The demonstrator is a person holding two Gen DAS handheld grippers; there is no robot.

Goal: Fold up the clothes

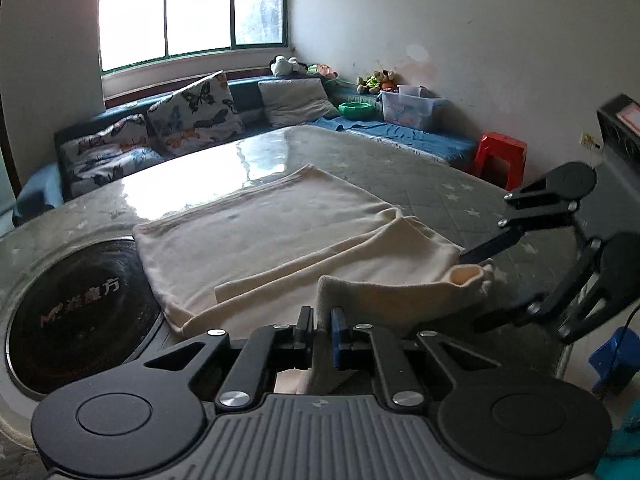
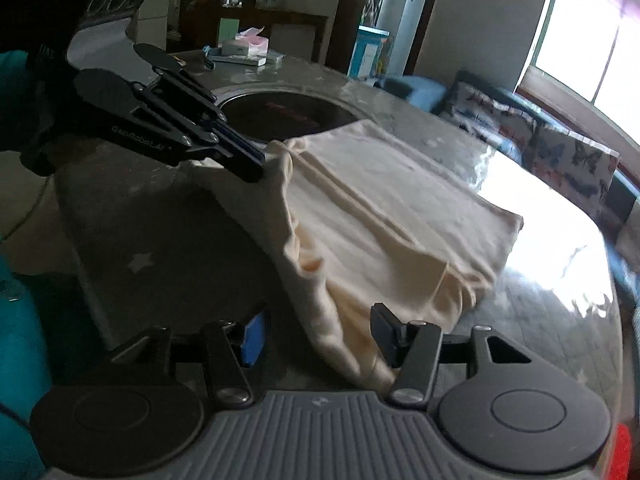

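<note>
A cream garment [image 1: 280, 236] lies mostly flat on the grey table [image 1: 420, 168], its near edge lifted. My left gripper [image 1: 321, 324] is shut on that near edge of the garment, cloth pinched between its pads. It shows in the right wrist view [image 2: 262, 168] as well, clamped on a bunched corner of the garment [image 2: 380, 208]. My right gripper [image 2: 320, 336] is open, its jaws wide apart around the hanging near corner of the cloth. In the left wrist view it sits at the right [image 1: 476, 276], by the garment's far-right corner.
A round black induction cooktop [image 1: 76, 316] is set into the table at the left of the garment. A sofa with butterfly cushions [image 1: 192, 116] lines the far side. A red stool [image 1: 500, 156] stands beyond the table. Books and a tissue box [image 2: 244, 50] lie at the table's far end.
</note>
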